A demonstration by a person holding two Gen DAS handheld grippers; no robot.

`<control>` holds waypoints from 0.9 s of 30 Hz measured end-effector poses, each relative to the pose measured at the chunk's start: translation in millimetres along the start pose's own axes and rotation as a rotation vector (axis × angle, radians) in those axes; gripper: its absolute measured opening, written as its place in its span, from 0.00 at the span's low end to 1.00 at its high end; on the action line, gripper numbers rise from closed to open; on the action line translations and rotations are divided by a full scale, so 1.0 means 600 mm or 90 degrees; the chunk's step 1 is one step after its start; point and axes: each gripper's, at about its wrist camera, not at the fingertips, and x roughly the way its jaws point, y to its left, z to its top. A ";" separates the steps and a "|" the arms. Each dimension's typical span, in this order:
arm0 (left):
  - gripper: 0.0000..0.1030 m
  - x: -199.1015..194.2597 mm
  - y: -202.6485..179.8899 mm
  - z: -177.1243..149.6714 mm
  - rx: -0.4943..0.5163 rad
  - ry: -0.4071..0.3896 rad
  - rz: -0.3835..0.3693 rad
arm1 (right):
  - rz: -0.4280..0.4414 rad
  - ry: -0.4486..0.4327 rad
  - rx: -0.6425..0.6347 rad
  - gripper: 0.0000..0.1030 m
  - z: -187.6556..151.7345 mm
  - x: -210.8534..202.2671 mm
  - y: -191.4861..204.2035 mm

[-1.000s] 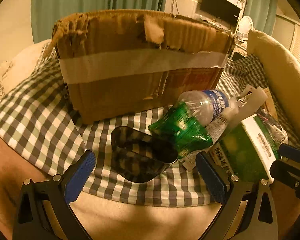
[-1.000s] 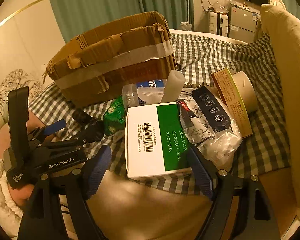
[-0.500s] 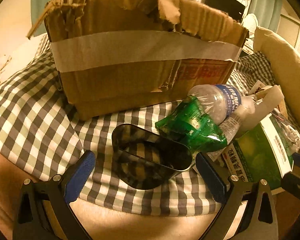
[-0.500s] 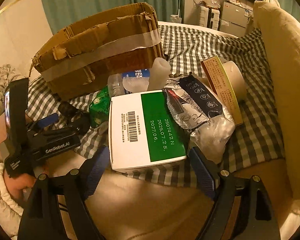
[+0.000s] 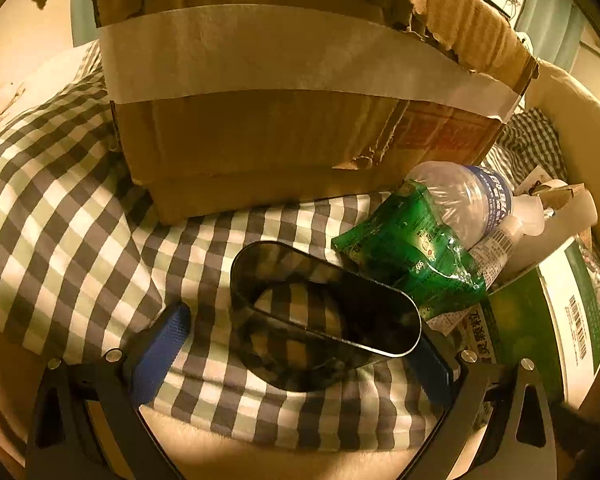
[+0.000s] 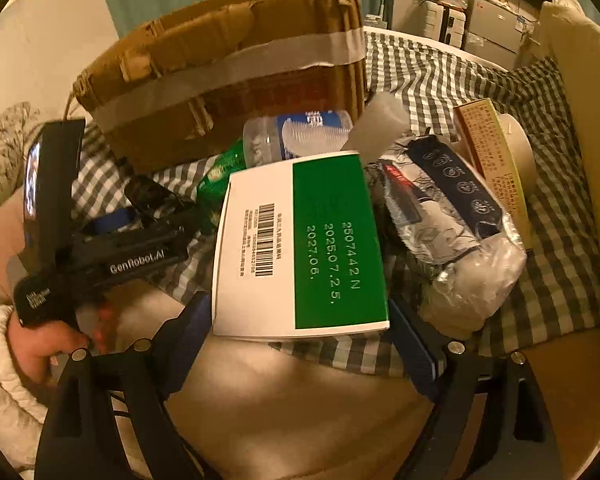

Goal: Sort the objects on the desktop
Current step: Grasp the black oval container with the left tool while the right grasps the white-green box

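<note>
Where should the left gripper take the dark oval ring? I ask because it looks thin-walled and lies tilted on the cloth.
Grip the ring across its narrow width, one finger on each long side, coming in low from the near edge. The left gripper is open and already straddles it. Its far end nearly touches the green packet, so avoid that end.

L tool (image 5: 296,344) & R tool (image 6: 300,340) both wide open, low, side by side

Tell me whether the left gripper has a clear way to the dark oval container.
Probably yes. The left gripper has its jaws open and the dark oval container lies between them on the checked cloth. The green packet crowds its far right edge.
</note>
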 end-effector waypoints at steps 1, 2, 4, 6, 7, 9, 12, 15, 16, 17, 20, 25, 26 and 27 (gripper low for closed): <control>1.00 0.000 0.000 0.000 0.000 -0.002 -0.002 | 0.000 0.000 -0.001 0.84 0.001 0.002 0.001; 1.00 0.001 -0.001 0.001 0.001 -0.004 -0.002 | -0.001 0.000 0.001 0.84 0.002 0.004 0.001; 1.00 0.004 -0.003 0.001 0.007 -0.006 0.000 | -0.001 -0.002 0.009 0.84 0.005 0.009 -0.003; 1.00 0.007 -0.007 0.001 0.015 -0.009 0.002 | 0.000 0.001 0.016 0.84 0.010 0.018 -0.008; 1.00 0.009 -0.008 0.001 0.019 -0.009 0.002 | 0.000 0.001 0.017 0.84 0.011 0.020 -0.010; 1.00 0.013 -0.010 -0.001 0.028 -0.008 0.005 | -0.002 -0.008 0.018 0.81 0.013 0.023 -0.009; 0.99 0.014 -0.009 -0.003 0.030 -0.008 0.003 | -0.002 -0.012 0.017 0.79 0.014 0.023 -0.009; 0.87 0.010 -0.008 -0.005 0.036 -0.018 0.002 | 0.000 -0.017 0.018 0.79 0.017 0.022 -0.007; 0.85 0.008 -0.008 -0.006 0.043 -0.021 0.004 | 0.000 -0.019 0.016 0.79 0.016 0.020 -0.007; 0.78 0.005 -0.009 -0.008 0.048 -0.022 -0.001 | -0.001 -0.022 0.014 0.78 0.016 0.017 -0.006; 0.77 -0.002 -0.011 -0.012 0.060 -0.027 -0.001 | -0.004 -0.036 0.006 0.78 0.013 0.005 -0.003; 0.77 -0.020 -0.003 -0.019 0.044 -0.029 -0.010 | -0.005 -0.071 -0.002 0.77 0.012 -0.024 -0.003; 0.77 -0.025 -0.003 -0.020 0.043 -0.033 -0.011 | -0.006 -0.077 -0.002 0.77 0.012 -0.030 -0.003; 0.77 -0.032 -0.004 -0.022 0.045 -0.039 -0.010 | -0.007 -0.083 -0.003 0.77 0.012 -0.034 -0.003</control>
